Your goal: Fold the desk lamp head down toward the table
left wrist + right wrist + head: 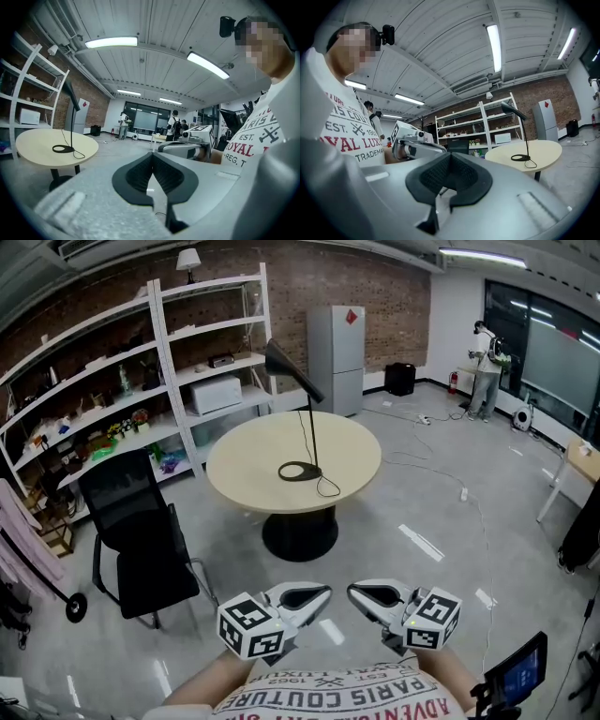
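Observation:
A black desk lamp (302, 418) stands on the round beige table (244, 465), well away from me. Its ring base (299, 471) lies flat, a thin stem rises from it, and the long head (287, 366) slants up to the left. The lamp (70, 119) also shows in the left gripper view, and the lamp (523, 136) in the right gripper view. My left gripper (317, 595) and right gripper (362, 595) hover low in front of my chest, tips facing each other, far short of the table. Both are shut with nothing between the jaws, as the left gripper (152, 161) and right gripper (449, 161) show in their own views.
A black office chair (141, 540) stands left of the table. White shelves (141, 381) and a grey fridge (336, 357) line the brick wall. Cables run across the floor at right. A person (486, 367) stands far back right, and a second table (581, 460) sits at the right edge.

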Action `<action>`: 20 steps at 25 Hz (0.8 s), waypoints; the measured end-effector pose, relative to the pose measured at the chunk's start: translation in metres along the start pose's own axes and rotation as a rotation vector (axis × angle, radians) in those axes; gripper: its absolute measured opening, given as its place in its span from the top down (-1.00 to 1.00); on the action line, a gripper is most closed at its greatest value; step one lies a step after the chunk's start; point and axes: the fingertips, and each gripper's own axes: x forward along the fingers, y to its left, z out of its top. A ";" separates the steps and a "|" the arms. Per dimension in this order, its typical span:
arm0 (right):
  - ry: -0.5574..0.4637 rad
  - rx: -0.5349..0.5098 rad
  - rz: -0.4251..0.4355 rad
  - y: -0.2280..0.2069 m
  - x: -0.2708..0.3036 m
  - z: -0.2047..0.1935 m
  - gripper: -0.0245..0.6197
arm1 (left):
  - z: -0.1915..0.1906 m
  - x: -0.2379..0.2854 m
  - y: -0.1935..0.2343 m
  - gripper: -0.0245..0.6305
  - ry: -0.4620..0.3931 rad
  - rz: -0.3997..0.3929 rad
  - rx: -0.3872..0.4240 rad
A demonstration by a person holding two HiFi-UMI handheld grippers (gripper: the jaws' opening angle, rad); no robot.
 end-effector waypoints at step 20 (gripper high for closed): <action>-0.041 0.058 -0.029 -0.021 -0.008 -0.001 0.92 | 0.001 0.019 0.000 0.92 0.025 -0.017 -0.022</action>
